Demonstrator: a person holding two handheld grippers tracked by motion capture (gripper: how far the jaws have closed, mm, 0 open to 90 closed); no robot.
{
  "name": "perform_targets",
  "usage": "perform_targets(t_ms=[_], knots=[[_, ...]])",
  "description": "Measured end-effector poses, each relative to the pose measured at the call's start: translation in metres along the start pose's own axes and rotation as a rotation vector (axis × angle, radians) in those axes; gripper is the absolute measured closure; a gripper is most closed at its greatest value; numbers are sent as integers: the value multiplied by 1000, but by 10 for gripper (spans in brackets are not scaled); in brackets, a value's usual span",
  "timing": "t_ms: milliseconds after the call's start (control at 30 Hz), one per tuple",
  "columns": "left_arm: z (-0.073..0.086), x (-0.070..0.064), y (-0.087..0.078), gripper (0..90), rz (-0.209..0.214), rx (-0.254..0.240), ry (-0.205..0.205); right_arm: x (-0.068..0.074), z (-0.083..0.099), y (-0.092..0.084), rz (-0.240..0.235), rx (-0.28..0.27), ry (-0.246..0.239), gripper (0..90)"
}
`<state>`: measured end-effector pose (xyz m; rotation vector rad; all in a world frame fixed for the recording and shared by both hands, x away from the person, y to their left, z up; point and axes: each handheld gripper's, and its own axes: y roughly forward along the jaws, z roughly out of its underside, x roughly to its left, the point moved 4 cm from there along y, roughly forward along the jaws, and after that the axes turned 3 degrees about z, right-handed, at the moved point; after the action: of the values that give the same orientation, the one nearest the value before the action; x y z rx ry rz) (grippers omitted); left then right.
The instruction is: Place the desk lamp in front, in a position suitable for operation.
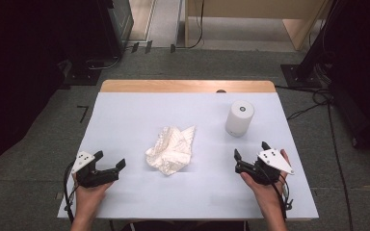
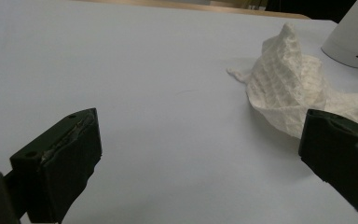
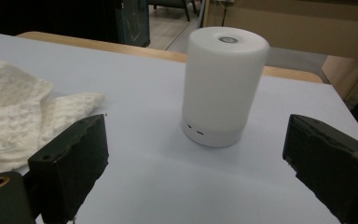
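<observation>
cloth: soft, light, crumpled; I'd pinch a raised fold.
left gripper: mine, released, empty.
right gripper: released, empty.

waffle-weave cloth (white), matt cylinder

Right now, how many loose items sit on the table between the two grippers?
2: a crumpled white cloth near the table's middle, and an upright white cylinder farther back toward the right. Neither is touched.

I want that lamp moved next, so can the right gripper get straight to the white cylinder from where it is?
Probably yes: the right gripper faces the white cylinder with jaws open and bare table between.
</observation>
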<state>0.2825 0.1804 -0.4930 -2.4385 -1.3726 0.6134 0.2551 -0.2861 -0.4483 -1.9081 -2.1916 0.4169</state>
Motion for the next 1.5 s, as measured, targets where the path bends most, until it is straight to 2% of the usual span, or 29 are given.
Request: perform_targets(t_ms=[67, 167, 200, 367, 400, 433, 467, 500, 533, 600, 633, 667, 700, 833, 1133, 1233, 1367, 1500], knots=[[0, 0, 0, 0, 2, 2, 0, 13, -5, 5, -13, 3, -19, 65], [0, 0, 0, 0, 2, 4, 0, 21, -7, 8, -22, 11, -28, 65], [0, 0, 0, 0, 3, 4, 1, 28, -10, 11, -29, 12, -22, 64], [0, 0, 1, 0, 7, 4, -1, 41, -14, 17, -43, 11, -14, 65], [0, -1, 1, 0, 8, 4, -2, 49, -16, 20, -52, 10, -23, 65], [0, -1, 1, 0, 9, 4, -2, 49, -16, 20, -52, 10, -23, 65], [0, -2, 2, 0, 11, 6, 3, 57, -18, 23, -59, 11, -37, 65], [0, -2, 1, 0, 12, 7, 4, 57, -18, 23, -59, 11, -37, 65], [0, -3, 1, 0, 13, 5, 3, 67, -20, 26, -72, 10, -45, 65], [0, -3, 1, 0, 13, 3, 1, 71, -21, 27, -77, 10, -51, 65], [0, -3, 1, 0, 14, 3, 1, 80, -23, 30, -89, 9, -56, 65], [0, -3, 1, 0, 15, 1, 0, 80, -23, 30, -89, 9, -56, 65], [-1, -2, 1, 0, 16, 1, 0, 89, -24, 33, -101, 13, -56, 65], [-1, -2, 1, 0, 15, 0, 0, 101, -25, 38, -121, 14, -61, 65], [-1, -3, 2, 0, 24, 6, 4, 135, -22, 54, -158, 24, -64, 92], [-1, -4, 2, 0, 27, 10, 9, 148, -19, 63, -172, 43, -60, 95], [-1, -4, 2, 0, 27, 9, 10, 158, -15, 69, -189, 61, -53, 115], [-1, -3, 2, 0, 25, 7, 7, 168, -7, 76, -193, 82, -80, 127]])
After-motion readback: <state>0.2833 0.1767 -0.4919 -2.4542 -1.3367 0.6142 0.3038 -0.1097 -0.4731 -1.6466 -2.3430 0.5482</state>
